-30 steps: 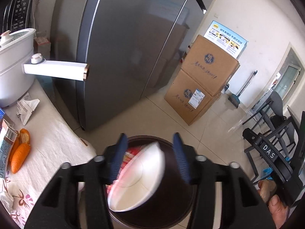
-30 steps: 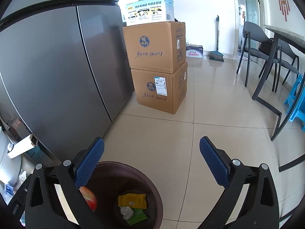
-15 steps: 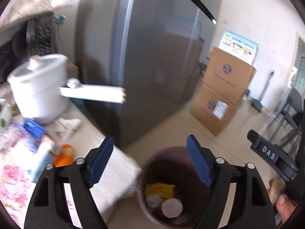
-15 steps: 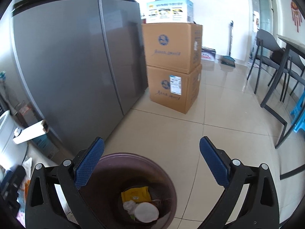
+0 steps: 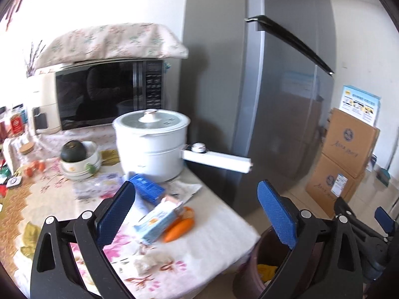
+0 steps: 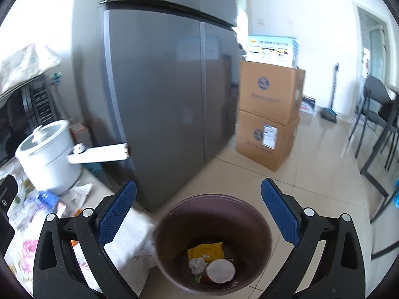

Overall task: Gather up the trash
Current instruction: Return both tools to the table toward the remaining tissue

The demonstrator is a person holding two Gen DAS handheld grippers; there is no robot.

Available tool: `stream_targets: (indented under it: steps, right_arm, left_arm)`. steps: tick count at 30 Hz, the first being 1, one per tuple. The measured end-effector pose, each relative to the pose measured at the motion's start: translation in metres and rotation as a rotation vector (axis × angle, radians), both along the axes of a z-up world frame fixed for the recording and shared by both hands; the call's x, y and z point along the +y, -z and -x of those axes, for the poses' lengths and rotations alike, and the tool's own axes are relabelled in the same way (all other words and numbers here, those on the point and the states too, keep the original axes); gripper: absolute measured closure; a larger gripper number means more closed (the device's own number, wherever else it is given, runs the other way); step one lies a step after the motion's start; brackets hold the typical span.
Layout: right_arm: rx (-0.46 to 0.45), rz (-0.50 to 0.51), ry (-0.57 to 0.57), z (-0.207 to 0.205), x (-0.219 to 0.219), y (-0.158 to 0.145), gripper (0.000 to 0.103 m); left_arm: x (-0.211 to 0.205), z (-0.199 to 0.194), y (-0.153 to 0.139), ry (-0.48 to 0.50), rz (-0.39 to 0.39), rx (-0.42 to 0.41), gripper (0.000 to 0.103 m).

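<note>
My left gripper [image 5: 195, 191] hangs over the flowered tablecloth [image 5: 49, 199]; its jaws are opening and nothing is between them. Below it lie a light-blue carton [image 5: 159, 220], an orange peel or carrot piece [image 5: 178, 229], a blue box [image 5: 147, 189] and a crumpled tissue [image 5: 149, 261]. The dark brown trash bin [image 6: 212, 198] stands on the floor at the table's corner. It holds a white paper bowl [image 6: 220, 270], a yellow packet [image 6: 205, 249] and a tissue wad [image 6: 197, 265]. My right gripper [image 6: 198, 188] is open and empty above the bin.
A white electric pot [image 5: 152, 144] with a long handle stands at the table's back, before a microwave [image 5: 107, 94]. Stacked bowls hold a dark green squash [image 5: 73, 150]. The grey fridge [image 5: 249, 99], cardboard boxes [image 6: 269, 114] and dark chairs [image 6: 374, 114] surround the tiled floor.
The left gripper let the white paper bowl drop into the bin, opened wide and swung left and up over the table. The right gripper also shifted left, staying open.
</note>
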State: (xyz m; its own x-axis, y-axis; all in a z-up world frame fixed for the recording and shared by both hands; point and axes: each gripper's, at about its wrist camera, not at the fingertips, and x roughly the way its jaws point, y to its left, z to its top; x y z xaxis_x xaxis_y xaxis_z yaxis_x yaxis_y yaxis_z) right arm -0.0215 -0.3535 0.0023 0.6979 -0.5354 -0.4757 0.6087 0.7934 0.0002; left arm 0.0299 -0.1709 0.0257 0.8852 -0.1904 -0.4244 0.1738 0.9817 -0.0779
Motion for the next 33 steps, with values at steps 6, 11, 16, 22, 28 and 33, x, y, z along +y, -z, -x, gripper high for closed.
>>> stream_targets:
  steps: [6,11,16,22,28,33]
  right_arm:
    - [0.000,0.015,-0.078,-0.007,0.036,-0.003,0.007]
    - [0.001,0.034,-0.137,-0.014,0.061,-0.006,0.007]
    - [0.020,0.054,-0.213,-0.026,0.091,-0.003,0.007]
    - [0.079,0.035,-0.340,-0.041,0.129,0.007,0.007]
    - [0.184,0.072,-0.491,-0.055,0.180,0.032,0.007]
    - [0.330,0.073,-0.634,-0.074,0.222,0.068,0.007]
  left_arm:
    - [0.036,0.006,0.003,-0.057,-0.003,0.017,0.007]
    - [0.061,0.003,0.009,-0.096,-0.009,0.044,0.007]
    - [0.088,-0.002,0.015,-0.143,-0.012,0.066,0.007]
    - [0.127,-0.008,0.023,-0.214,-0.018,0.084,0.007]
    - [0.169,-0.016,0.030,-0.288,-0.013,0.105,0.007]
    - [0.204,-0.024,0.040,-0.327,-0.011,0.133,0.007]
